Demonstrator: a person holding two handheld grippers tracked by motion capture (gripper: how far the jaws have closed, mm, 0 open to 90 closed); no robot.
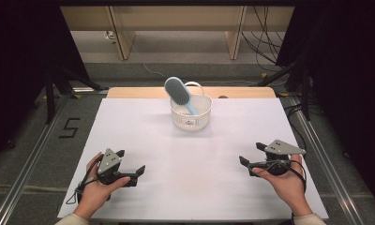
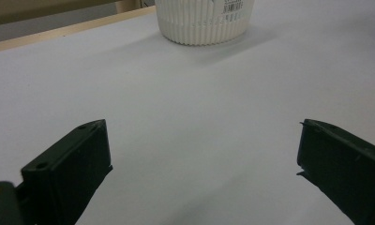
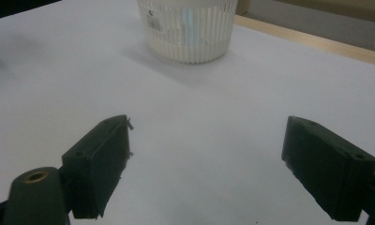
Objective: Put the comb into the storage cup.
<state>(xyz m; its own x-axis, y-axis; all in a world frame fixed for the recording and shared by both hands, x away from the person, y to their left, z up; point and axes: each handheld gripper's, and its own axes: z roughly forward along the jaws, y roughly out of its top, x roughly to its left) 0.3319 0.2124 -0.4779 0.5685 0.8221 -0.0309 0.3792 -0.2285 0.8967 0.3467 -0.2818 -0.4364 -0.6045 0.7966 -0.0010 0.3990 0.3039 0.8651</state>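
Note:
A white slatted basket (image 1: 191,112) stands at the far middle of the white table, with a light blue hairbrush (image 1: 178,93) standing in it, handle down, head sticking out up-left. The basket (image 2: 202,21) is far ahead of the left gripper's jaws, and the basket (image 3: 188,28) likewise lies well ahead of the right gripper's jaws. My left gripper (image 1: 130,162) rests low at the near left, open, nothing between its jaws. My right gripper (image 1: 251,153) sits at the near right, open and empty too. Each is held in a hand.
The white table sheet (image 1: 190,154) stretches between the grippers and the basket. A wooden table edge (image 1: 129,92) runs behind the basket. Black stands and cables flank the table on both sides, on the floor.

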